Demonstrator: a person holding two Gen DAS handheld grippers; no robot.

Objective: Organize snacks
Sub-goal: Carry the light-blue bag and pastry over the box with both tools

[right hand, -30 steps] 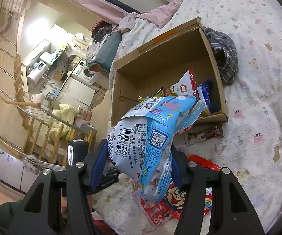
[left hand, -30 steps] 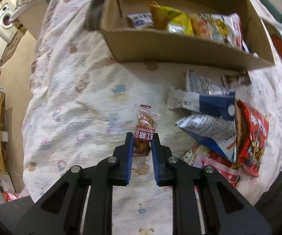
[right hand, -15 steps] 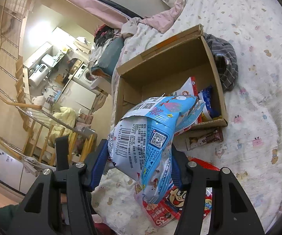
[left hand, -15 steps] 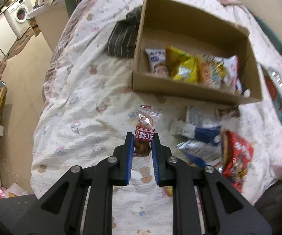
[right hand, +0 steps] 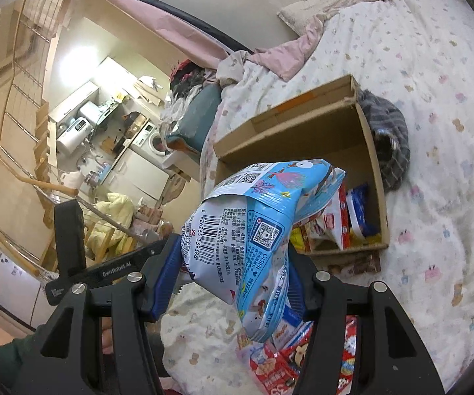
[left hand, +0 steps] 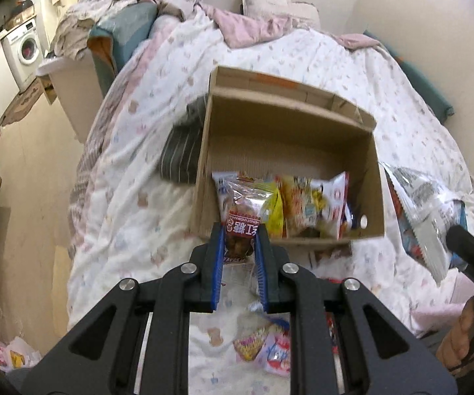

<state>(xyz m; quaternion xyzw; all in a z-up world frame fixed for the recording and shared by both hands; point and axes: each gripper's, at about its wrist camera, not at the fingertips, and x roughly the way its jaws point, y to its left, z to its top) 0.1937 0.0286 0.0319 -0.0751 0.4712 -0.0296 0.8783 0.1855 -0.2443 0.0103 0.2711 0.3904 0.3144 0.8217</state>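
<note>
Left wrist: left tool (left hand: 239, 240) pinching brown snack packet (left hand: 240, 220), right wrist: right tool (right hand: 233, 273) clamping blue bag (right hand: 256, 230)

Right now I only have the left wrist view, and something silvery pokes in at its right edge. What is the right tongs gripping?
Observer: The right tongs are shut on a light blue snack bag. Its barcode and QR code face that camera.
Reviewer: Is anything still lying on the bed beneath that bag?
Observer: Yes, red snack packets lie loose on the bedsheet just below the bag.
</note>
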